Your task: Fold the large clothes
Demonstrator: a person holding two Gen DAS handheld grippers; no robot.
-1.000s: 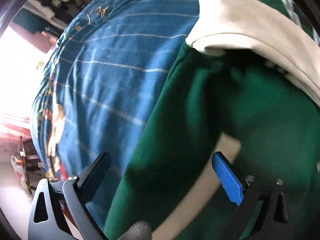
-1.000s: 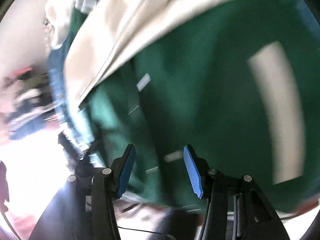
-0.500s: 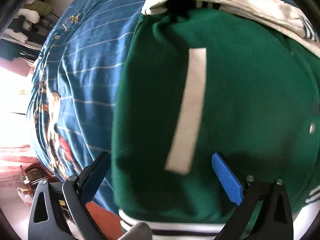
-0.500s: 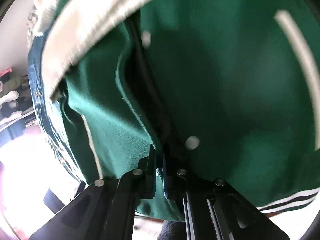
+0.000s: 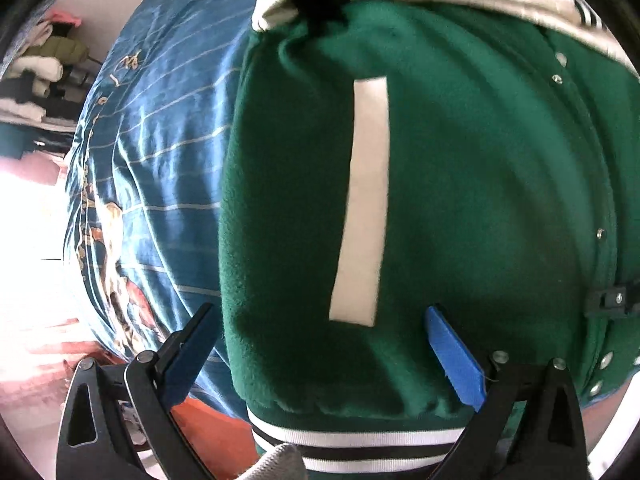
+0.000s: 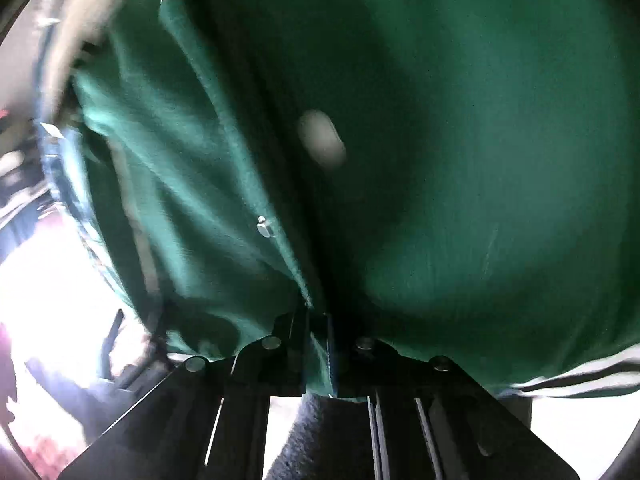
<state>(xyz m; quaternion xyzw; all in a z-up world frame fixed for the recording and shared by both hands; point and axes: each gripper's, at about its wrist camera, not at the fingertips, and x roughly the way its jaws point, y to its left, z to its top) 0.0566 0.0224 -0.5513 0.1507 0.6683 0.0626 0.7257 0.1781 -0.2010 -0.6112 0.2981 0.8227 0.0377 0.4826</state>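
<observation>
A green varsity jacket [image 5: 472,184] with cream sleeves, a white pocket strip and a striped hem lies on a blue striped bedsheet [image 5: 160,152]. My left gripper [image 5: 320,344] is open, its blue pads on either side of the jacket's lower left part, just above the striped hem. My right gripper [image 6: 318,320] is shut on the jacket's green front edge [image 6: 280,240] near a snap button; the cloth fills that view. The right gripper's body also shows at the right edge of the left wrist view [image 5: 612,300].
The bed's near edge and an orange-red floor [image 5: 208,432] lie below the left gripper. A shelf with folded clothes [image 5: 40,68] stands at the far left. Bright window light washes out the left side of both views.
My right gripper closed on the jacket's front edge and has lifted it closer to the camera. My left gripper drew back toward the hem and stays open.
</observation>
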